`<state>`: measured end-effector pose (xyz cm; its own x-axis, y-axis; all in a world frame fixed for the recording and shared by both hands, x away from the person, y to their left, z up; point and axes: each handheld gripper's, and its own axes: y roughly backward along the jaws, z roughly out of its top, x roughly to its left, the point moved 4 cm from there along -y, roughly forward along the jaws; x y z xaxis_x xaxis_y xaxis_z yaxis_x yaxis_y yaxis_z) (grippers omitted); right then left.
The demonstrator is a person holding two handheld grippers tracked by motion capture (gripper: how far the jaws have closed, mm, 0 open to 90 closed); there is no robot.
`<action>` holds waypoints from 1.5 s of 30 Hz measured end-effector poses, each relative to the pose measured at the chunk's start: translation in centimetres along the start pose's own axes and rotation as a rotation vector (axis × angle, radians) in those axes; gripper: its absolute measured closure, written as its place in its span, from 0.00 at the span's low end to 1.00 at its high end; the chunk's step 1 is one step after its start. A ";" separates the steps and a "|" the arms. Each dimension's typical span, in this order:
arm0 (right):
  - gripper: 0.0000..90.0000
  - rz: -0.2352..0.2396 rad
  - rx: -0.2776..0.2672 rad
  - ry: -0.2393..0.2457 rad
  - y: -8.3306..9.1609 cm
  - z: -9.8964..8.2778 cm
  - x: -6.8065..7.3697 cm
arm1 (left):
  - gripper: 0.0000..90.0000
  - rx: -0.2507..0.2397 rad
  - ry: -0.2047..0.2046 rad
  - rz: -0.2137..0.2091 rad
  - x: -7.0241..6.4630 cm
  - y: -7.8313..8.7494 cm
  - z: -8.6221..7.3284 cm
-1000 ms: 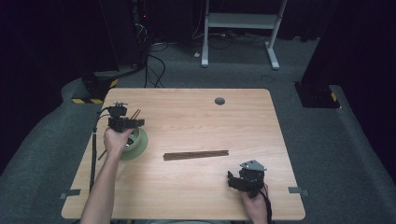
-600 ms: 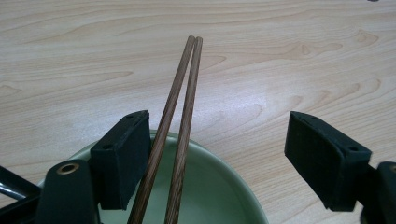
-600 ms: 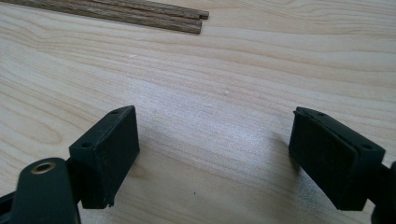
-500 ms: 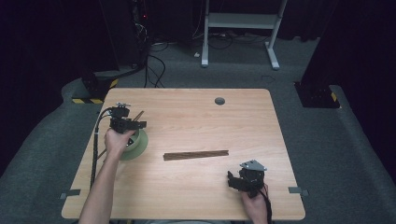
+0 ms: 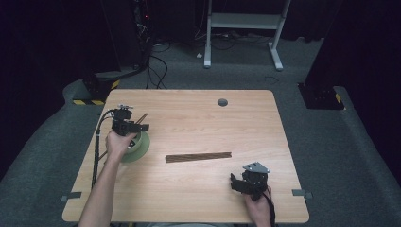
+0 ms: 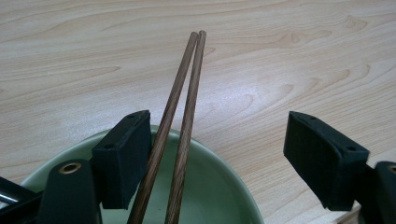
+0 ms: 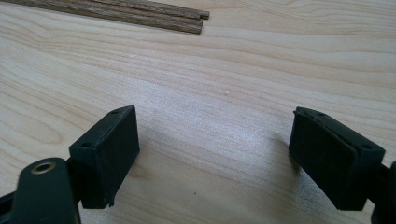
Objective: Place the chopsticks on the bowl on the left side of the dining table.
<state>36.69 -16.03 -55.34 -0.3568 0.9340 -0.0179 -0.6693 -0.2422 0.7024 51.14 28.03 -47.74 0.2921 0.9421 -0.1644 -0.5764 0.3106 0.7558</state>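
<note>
A pale green bowl [image 5: 140, 145] [image 6: 219, 186] sits at the table's left. Two brown chopsticks [image 6: 186, 93] [image 5: 142, 117] lie side by side across its rim, their tips out over the wood. My left gripper [image 5: 140, 127] [image 6: 217, 144] hovers over the bowl, open wide; the pair runs just beside its left-hand pad without being pinched. A bundle of several more chopsticks [image 5: 198, 157] [image 7: 140, 14] lies flat at mid-table. My right gripper [image 5: 235, 182] [image 7: 215, 140] stands open near the front right, low over bare wood, short of the bundle's end.
The wooden table [image 5: 198, 118] has a round grommet hole [image 5: 222, 102] near its far edge. A black cable [image 5: 98, 142] trails from the left gripper along the table's left edge. Dark carpet, cables and a white frame [image 5: 241, 28] lie beyond.
</note>
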 end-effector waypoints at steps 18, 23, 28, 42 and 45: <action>0.18 0.000 0.000 0.000 0.0 0.0 0.0 | 0.27 0.021 -0.043 -0.023 -1.0 0.1 -0.3; 0.18 0.000 0.000 0.000 0.0 0.0 0.0 | 0.27 0.036 -0.057 -0.024 -1.2 0.1 -0.4; 0.18 0.000 0.000 0.000 0.0 0.0 0.0 | 0.26 0.044 -0.051 -0.067 -1.5 0.2 -0.5; 0.18 0.001 0.001 0.000 0.0 0.0 0.0 | 0.26 0.055 -0.069 -0.104 -2.0 0.6 -0.6; 0.18 0.000 0.000 0.000 0.0 0.0 0.0 | 0.26 0.036 -0.061 -0.118 -1.9 1.2 -0.5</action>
<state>36.69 -16.03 -55.34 -0.3570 0.9340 -0.0173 -0.6688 -0.2426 0.7028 49.47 26.69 -46.85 0.4027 0.8897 -0.2151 -0.5083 0.4127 0.7559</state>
